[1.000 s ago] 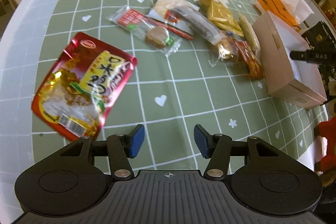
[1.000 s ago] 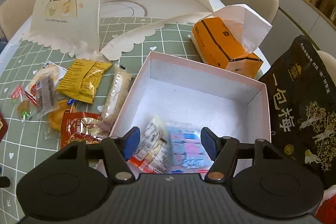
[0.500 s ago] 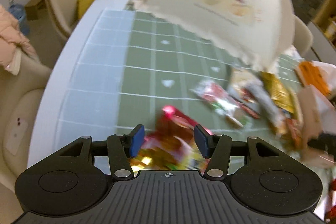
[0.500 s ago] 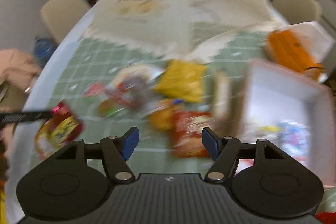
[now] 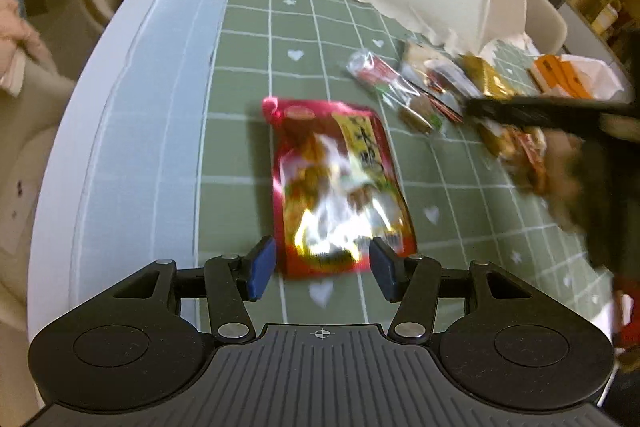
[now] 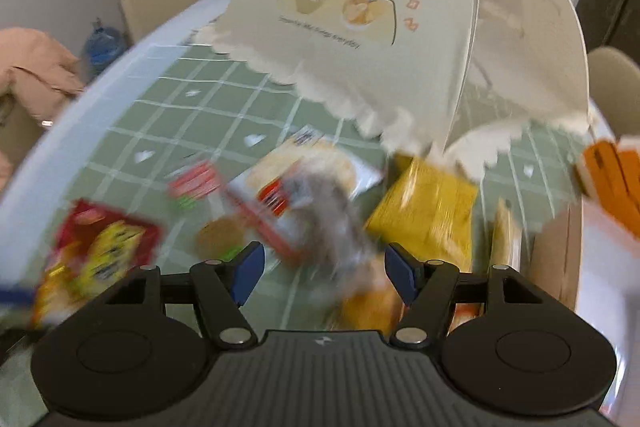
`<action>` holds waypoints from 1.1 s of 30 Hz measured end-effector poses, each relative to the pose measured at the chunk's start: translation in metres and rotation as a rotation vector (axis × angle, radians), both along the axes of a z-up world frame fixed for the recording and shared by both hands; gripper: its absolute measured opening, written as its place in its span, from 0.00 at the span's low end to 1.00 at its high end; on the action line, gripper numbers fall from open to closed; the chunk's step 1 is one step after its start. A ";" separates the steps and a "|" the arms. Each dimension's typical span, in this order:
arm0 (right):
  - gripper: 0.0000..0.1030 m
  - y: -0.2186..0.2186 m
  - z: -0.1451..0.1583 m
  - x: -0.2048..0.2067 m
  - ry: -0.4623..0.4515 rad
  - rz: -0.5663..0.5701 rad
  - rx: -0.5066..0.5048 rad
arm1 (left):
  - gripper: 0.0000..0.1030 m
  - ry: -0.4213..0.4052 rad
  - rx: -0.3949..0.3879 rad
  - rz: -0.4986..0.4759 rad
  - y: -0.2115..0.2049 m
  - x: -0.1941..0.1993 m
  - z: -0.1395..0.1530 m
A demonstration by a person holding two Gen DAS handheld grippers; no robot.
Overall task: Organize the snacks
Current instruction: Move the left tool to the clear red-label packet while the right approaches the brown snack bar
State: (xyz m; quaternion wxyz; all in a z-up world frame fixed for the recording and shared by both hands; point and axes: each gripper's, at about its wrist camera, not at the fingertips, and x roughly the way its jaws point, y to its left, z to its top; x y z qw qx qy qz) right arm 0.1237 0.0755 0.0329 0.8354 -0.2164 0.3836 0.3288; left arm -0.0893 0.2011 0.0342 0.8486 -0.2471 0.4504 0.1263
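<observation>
A red and yellow snack packet [image 5: 340, 183] lies flat on the green checked tablecloth, its near end between the open fingers of my left gripper [image 5: 323, 269]. It also shows in the right wrist view [image 6: 96, 255] at the lower left. My right gripper [image 6: 322, 273] is open and empty above a blurred pile of small snack packets [image 6: 304, 195], with a yellow packet [image 6: 428, 211] just right of it. In the left wrist view the right gripper [image 5: 552, 111] reaches in from the right over that pile [image 5: 432, 87].
A cream mesh food cover [image 6: 384, 27] stands at the back of the table. An orange tissue box [image 6: 612, 183] and the pink box wall [image 6: 560, 255] are at the right. The white table edge [image 5: 120, 131] curves along the left, with chairs beyond.
The left gripper swung left and back, and now lines up on the red packet. The right gripper left the box and moved left over the snack pile. Both stayed open.
</observation>
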 end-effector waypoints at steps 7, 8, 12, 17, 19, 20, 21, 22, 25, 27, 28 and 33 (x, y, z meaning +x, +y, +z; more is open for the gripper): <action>0.39 -0.018 0.004 -0.041 0.088 0.070 -0.019 | 0.55 -0.042 -0.056 0.022 0.006 -0.001 0.015; 0.39 -0.029 0.006 -0.053 0.112 0.068 -0.010 | 0.55 -0.053 -0.066 0.005 0.004 0.007 0.017; 0.39 -0.089 0.004 -0.098 0.185 0.016 0.015 | 0.55 -0.085 -0.129 -0.054 -0.007 0.058 0.020; 0.39 -0.154 -0.009 -0.132 0.196 -0.114 -0.007 | 0.55 -0.051 -0.113 0.058 -0.004 0.130 0.011; 0.46 -0.173 -0.011 -0.134 0.224 -0.164 0.032 | 0.55 -0.030 -0.082 0.110 -0.001 0.151 0.005; 0.57 -0.182 -0.011 -0.134 0.234 -0.200 0.050 | 0.55 -0.009 -0.054 0.124 -0.001 0.160 0.002; 0.61 -0.190 -0.012 -0.133 0.235 -0.241 0.068 | 0.55 0.014 -0.036 0.122 -0.002 0.168 -0.001; 0.64 -0.196 -0.012 -0.133 0.235 -0.277 0.083 | 0.57 0.033 -0.021 0.110 -0.004 0.175 -0.004; 0.65 -0.214 -0.020 -0.128 0.287 -0.376 0.129 | 0.58 0.055 0.071 0.050 -0.013 0.186 -0.002; 0.71 -0.223 -0.022 -0.130 0.299 -0.396 0.170 | 0.58 0.072 0.142 -0.015 -0.025 0.189 -0.002; 0.72 -0.223 -0.022 -0.131 0.294 -0.393 0.171 | 0.58 0.066 0.172 -0.055 -0.031 0.188 -0.002; 0.79 -0.214 -0.024 -0.133 0.243 -0.349 0.113 | 0.37 0.034 0.225 -0.238 -0.059 0.168 -0.007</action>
